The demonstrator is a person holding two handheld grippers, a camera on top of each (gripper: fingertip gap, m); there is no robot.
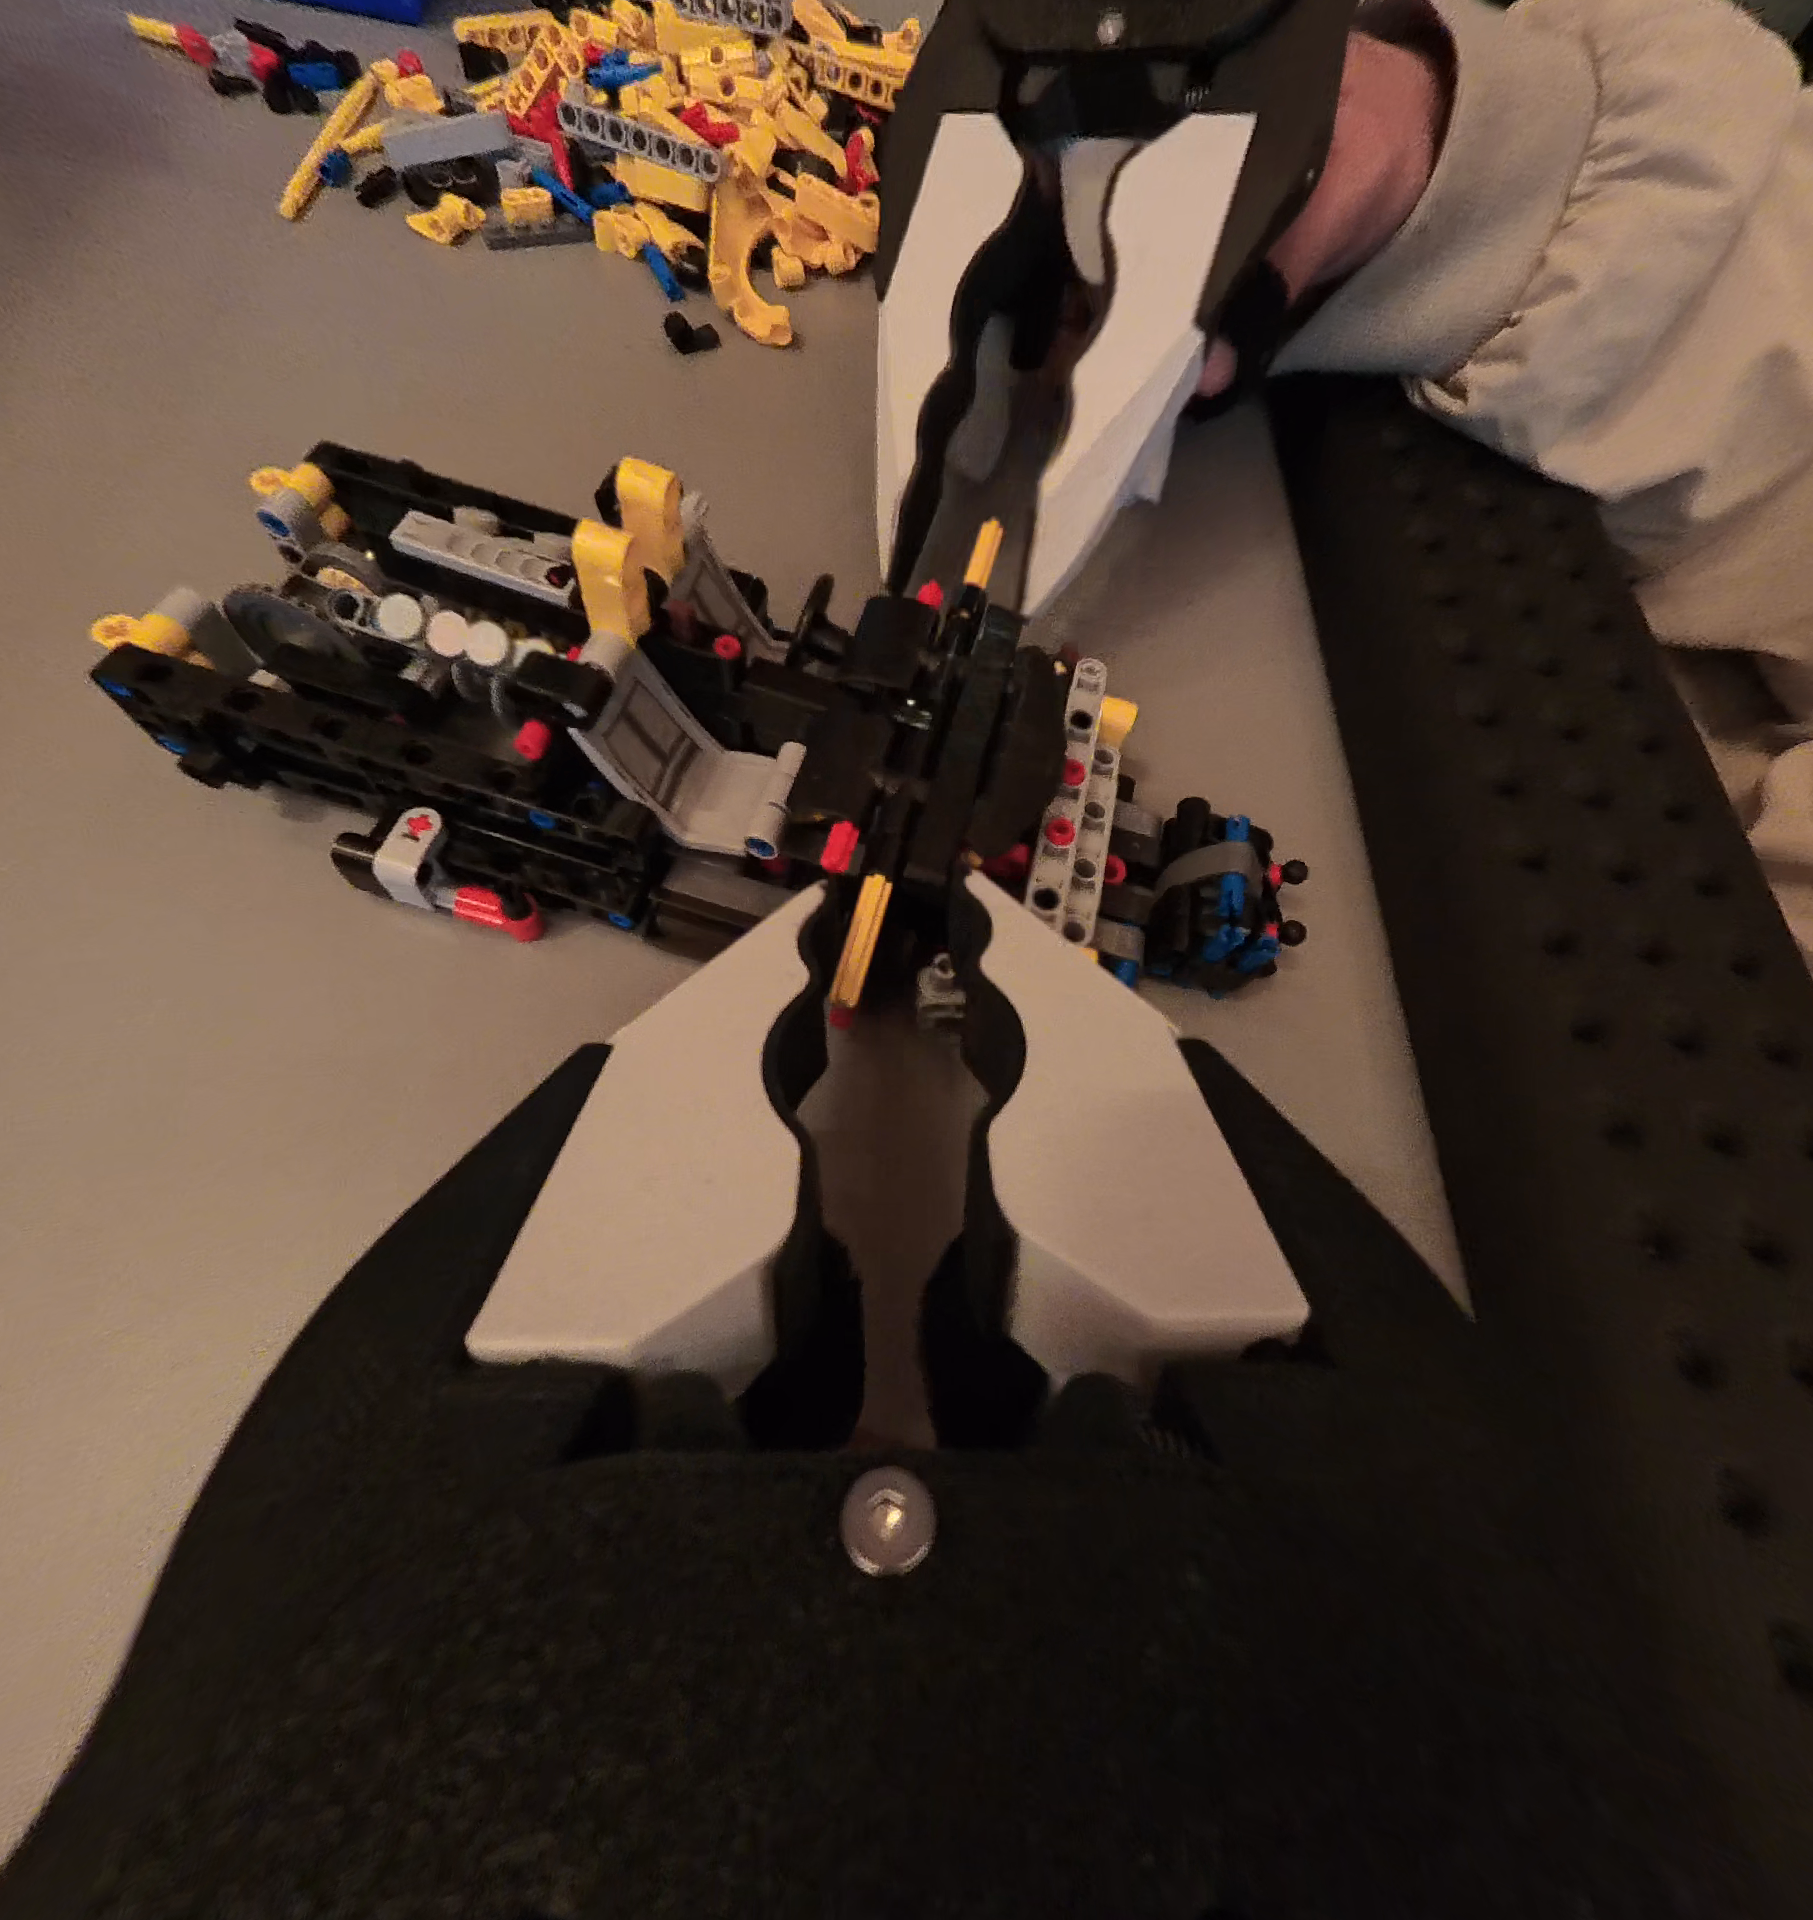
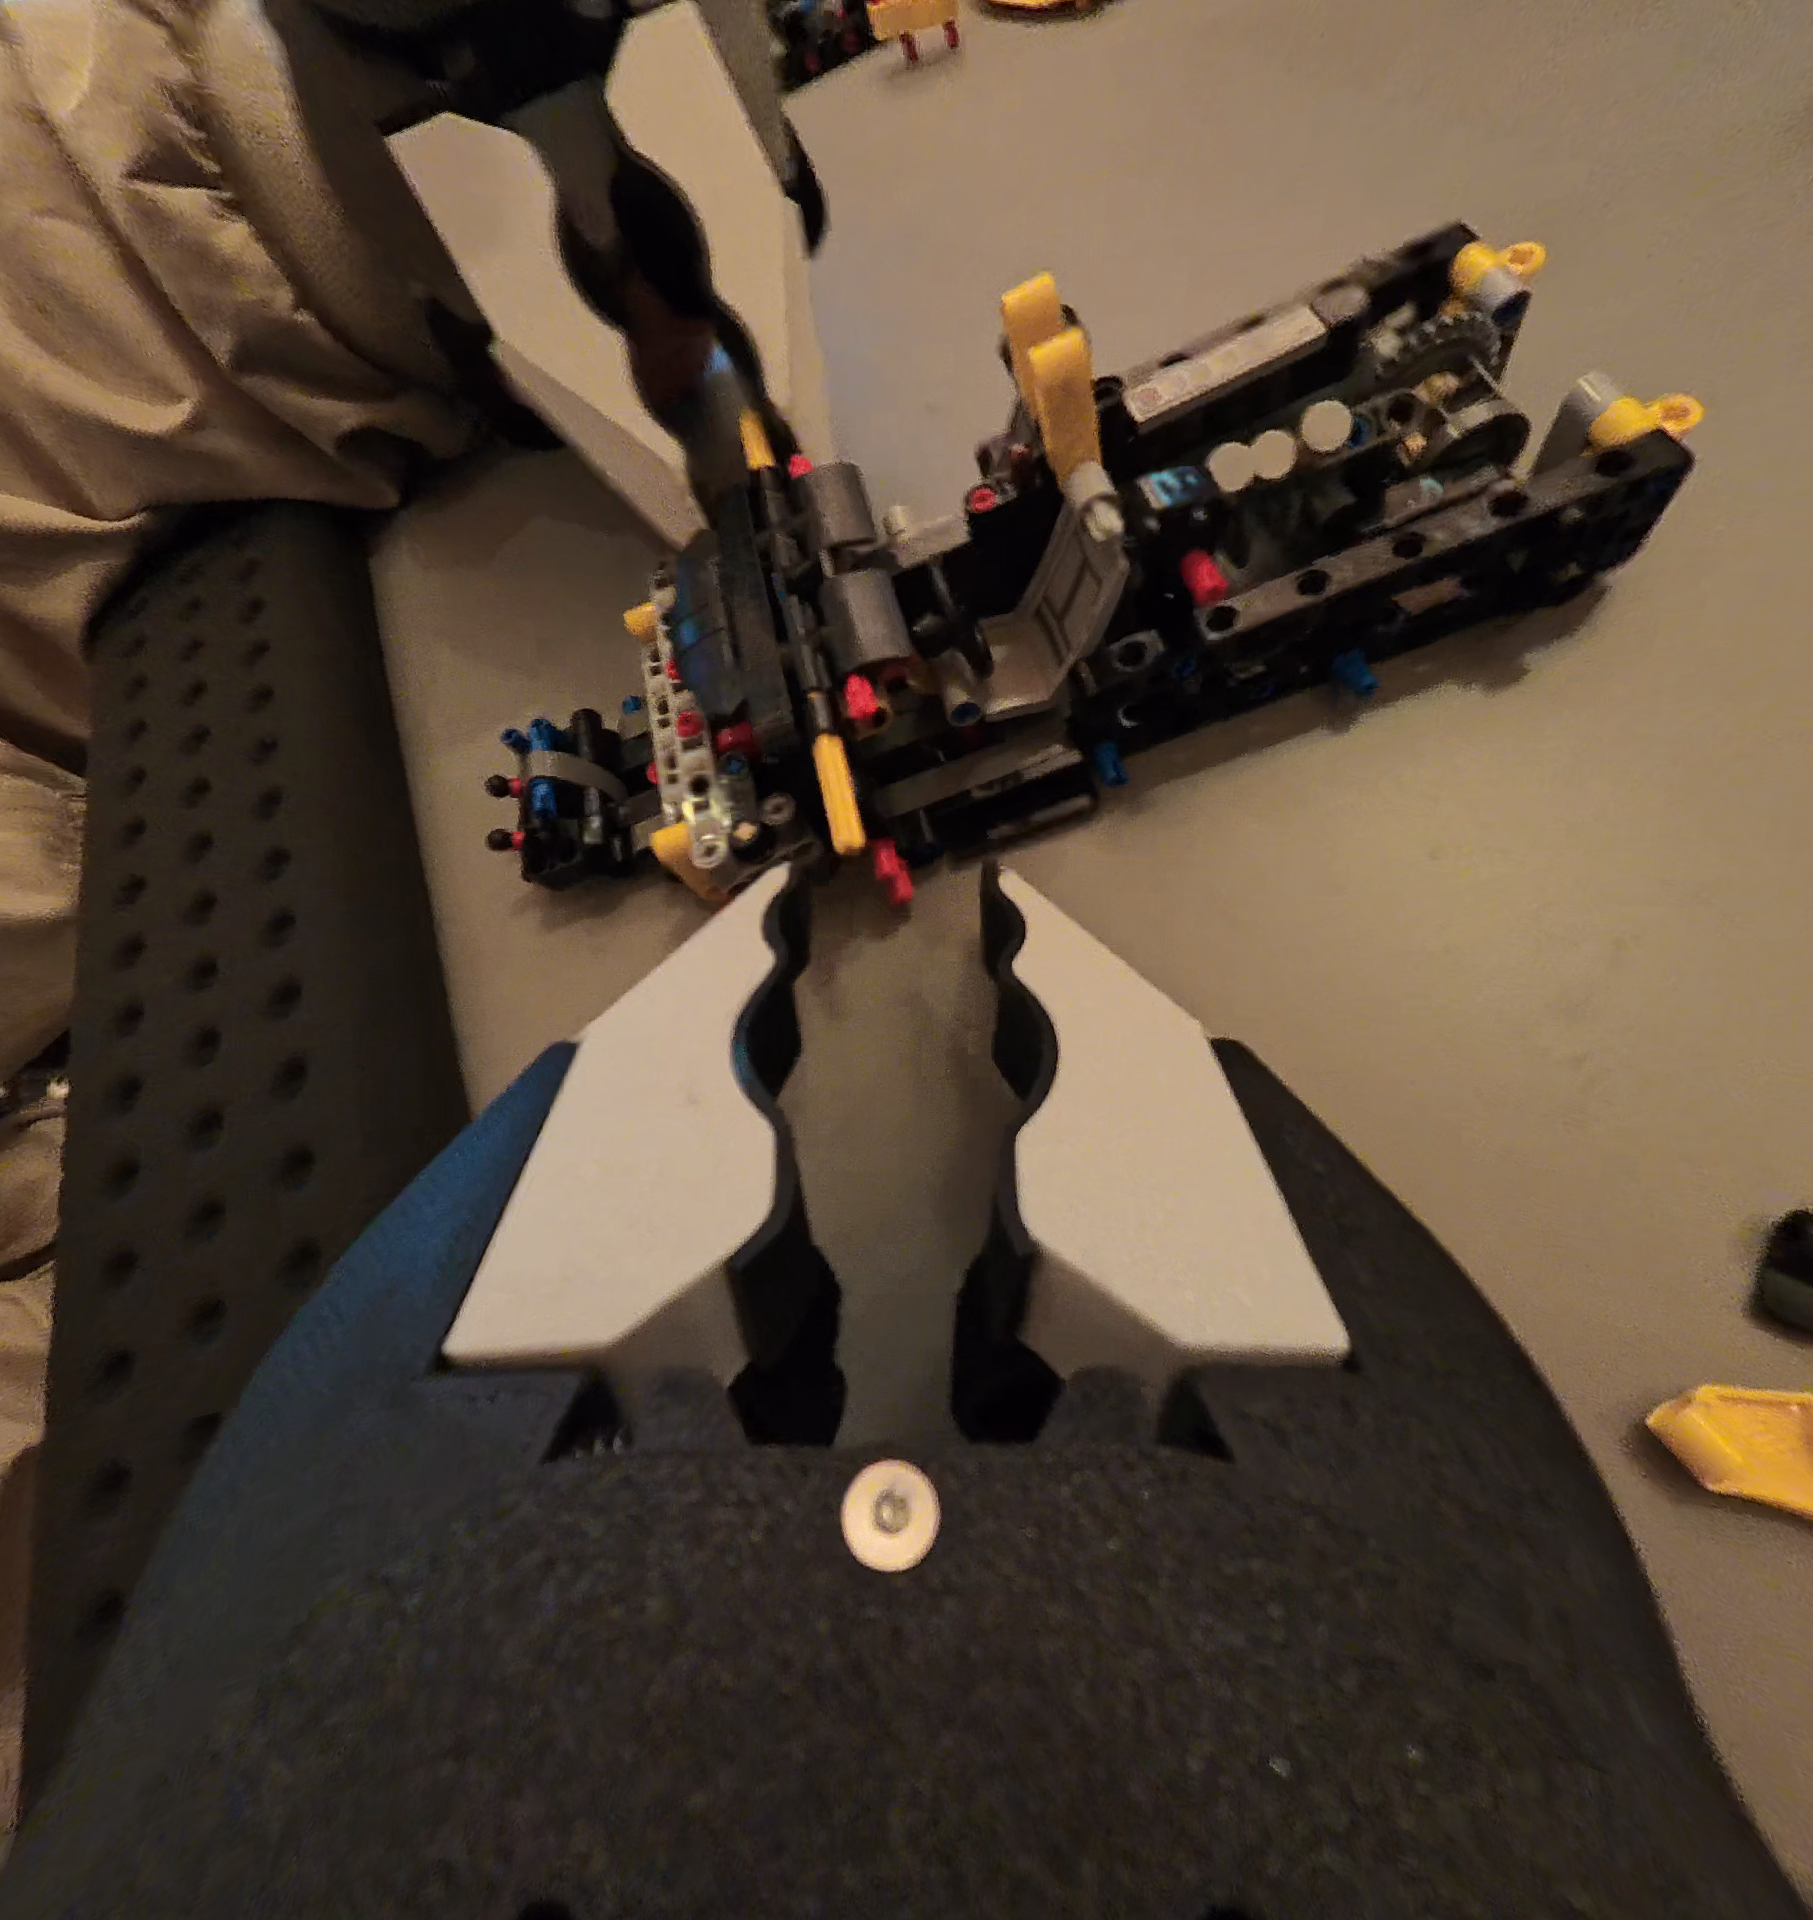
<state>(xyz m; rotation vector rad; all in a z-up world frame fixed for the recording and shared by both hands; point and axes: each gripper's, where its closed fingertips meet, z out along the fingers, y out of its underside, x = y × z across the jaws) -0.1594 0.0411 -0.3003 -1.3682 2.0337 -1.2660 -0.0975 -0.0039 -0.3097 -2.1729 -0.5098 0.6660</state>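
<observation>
My left gripper [image 1: 897,914] is closed narrow on the black and yellow rod assembly [image 1: 917,748] atop the brick-built vehicle [image 1: 528,717] on the grey table [image 1: 206,1039]. My right gripper [image 2: 891,883] stands apart-fingered just beside the same vehicle, holding nothing. Loose bricks [image 1: 663,135] lie beyond.
</observation>
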